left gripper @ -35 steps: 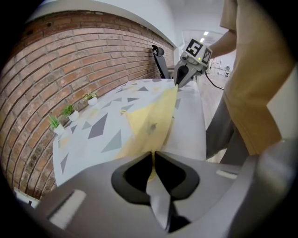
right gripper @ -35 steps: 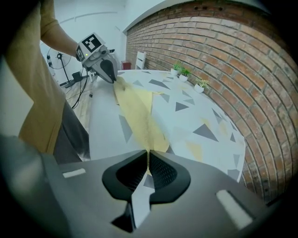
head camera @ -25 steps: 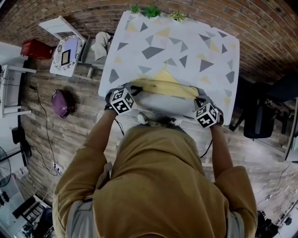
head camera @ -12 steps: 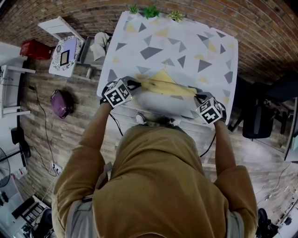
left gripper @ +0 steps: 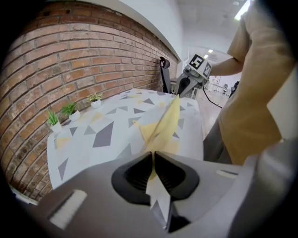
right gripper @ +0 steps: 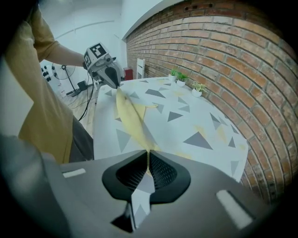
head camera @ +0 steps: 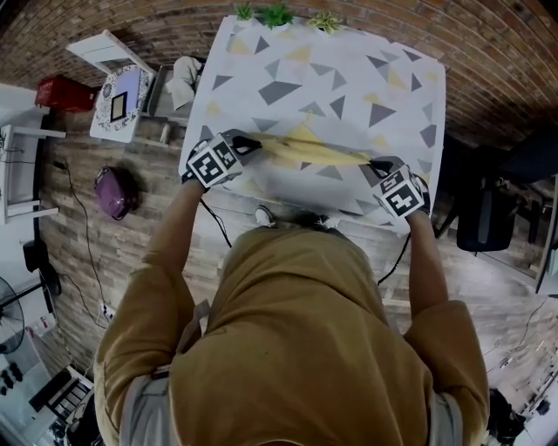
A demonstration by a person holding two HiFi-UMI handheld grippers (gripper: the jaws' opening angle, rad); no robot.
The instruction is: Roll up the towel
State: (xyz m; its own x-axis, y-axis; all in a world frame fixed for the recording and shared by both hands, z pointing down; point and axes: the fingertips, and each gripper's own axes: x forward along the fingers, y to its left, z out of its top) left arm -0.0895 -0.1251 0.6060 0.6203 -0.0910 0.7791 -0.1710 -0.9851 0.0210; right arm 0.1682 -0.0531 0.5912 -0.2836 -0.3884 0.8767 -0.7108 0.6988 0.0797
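Note:
The towel (head camera: pixel 349 78) is a big white cloth with grey and yellow triangles, spread over the table. Its near edge is lifted and pulled taut between both grippers, so the yellow underside (head camera: pixel 314 150) shows as a long band. My left gripper (head camera: pixel 251 144) is shut on the towel's near left corner, which sticks out behind the jaws in the left gripper view (left gripper: pixel 152 162). At the other end my right gripper (head camera: pixel 377 165) is shut on the near right corner, also seen pinched in the right gripper view (right gripper: pixel 147 165). The yellow fold (left gripper: pixel 165 125) runs from one gripper to the other.
Three small potted plants (head camera: pixel 277 16) stand along the table's far edge by the brick wall. A white side table (head camera: pixel 122 91), a red box (head camera: pixel 61 91) and a purple bag (head camera: pixel 113 192) are on the floor at left. A black chair (head camera: pixel 488 226) is at right.
Both grippers have risen and moved away from the person over the table, carrying the towel's near edge. The yellow band now lies farther across the towel and looks narrower.

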